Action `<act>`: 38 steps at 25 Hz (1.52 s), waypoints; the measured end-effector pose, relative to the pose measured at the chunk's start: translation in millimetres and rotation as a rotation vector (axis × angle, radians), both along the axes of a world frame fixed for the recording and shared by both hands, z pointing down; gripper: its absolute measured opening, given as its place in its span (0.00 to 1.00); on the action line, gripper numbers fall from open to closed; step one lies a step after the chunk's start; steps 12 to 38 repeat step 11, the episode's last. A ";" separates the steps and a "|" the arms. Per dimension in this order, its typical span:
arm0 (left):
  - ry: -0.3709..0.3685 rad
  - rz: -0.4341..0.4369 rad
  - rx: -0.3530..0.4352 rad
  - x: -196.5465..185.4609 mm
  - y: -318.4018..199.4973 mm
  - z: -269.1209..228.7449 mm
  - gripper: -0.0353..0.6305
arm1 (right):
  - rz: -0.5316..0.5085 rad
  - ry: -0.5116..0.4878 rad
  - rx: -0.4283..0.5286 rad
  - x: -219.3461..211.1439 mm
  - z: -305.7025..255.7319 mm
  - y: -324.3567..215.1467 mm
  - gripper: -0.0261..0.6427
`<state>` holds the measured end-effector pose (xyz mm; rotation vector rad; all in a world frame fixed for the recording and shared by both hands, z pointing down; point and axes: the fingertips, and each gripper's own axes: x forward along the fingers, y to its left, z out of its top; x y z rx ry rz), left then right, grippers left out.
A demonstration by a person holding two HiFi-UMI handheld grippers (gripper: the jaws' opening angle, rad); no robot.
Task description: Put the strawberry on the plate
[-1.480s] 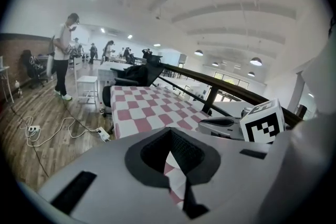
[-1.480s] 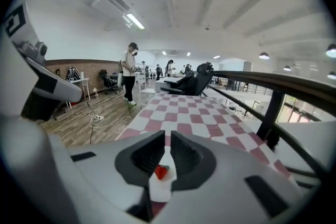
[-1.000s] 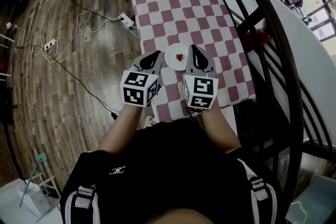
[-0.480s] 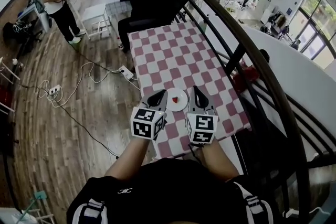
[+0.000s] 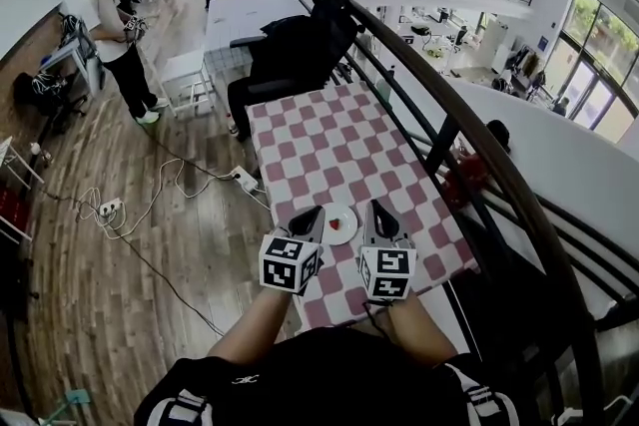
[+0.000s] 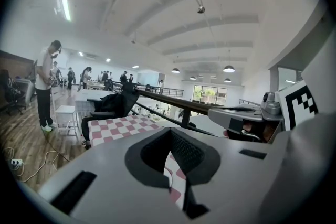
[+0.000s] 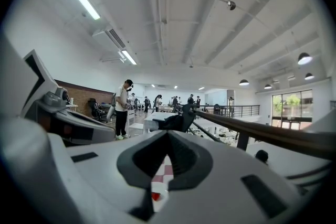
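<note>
The red strawberry (image 5: 336,224) lies on a small white plate (image 5: 345,214) near the front edge of the red-and-white checked table (image 5: 329,140). My left gripper (image 5: 317,213) is just left of the plate and my right gripper (image 5: 375,208) just right of it; both hover with their jaws shut and nothing held. In the right gripper view the strawberry (image 7: 155,196) shows through the notch below the shut right gripper (image 7: 168,135). The left gripper view shows the shut left gripper (image 6: 170,130), checked cloth (image 6: 121,126) beyond it, and no strawberry.
A black chair draped with a dark jacket (image 5: 300,50) stands at the table's far end. A black railing (image 5: 449,130) runs along the table's right side. Cables and power strips (image 5: 110,208) lie on the wood floor at left, where a person (image 5: 110,25) stands.
The head view has tilted up, so the table, plate and both grippers sit lower and smaller in frame. Both grippers stay beside the plate, and the strawberry stays on it.
</note>
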<state>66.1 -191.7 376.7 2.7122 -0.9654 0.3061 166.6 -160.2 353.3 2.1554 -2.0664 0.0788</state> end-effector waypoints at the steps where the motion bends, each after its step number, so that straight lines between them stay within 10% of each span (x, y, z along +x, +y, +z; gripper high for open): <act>1: -0.003 0.001 -0.001 -0.2 0.5 1.2 0.04 | -0.001 -0.002 -0.001 -0.4 0.9 0.1 0.06; 38: -0.010 -0.006 -0.017 -1.7 0.4 8.8 0.04 | -0.026 -0.006 -0.009 -5.9 6.3 -1.6 0.06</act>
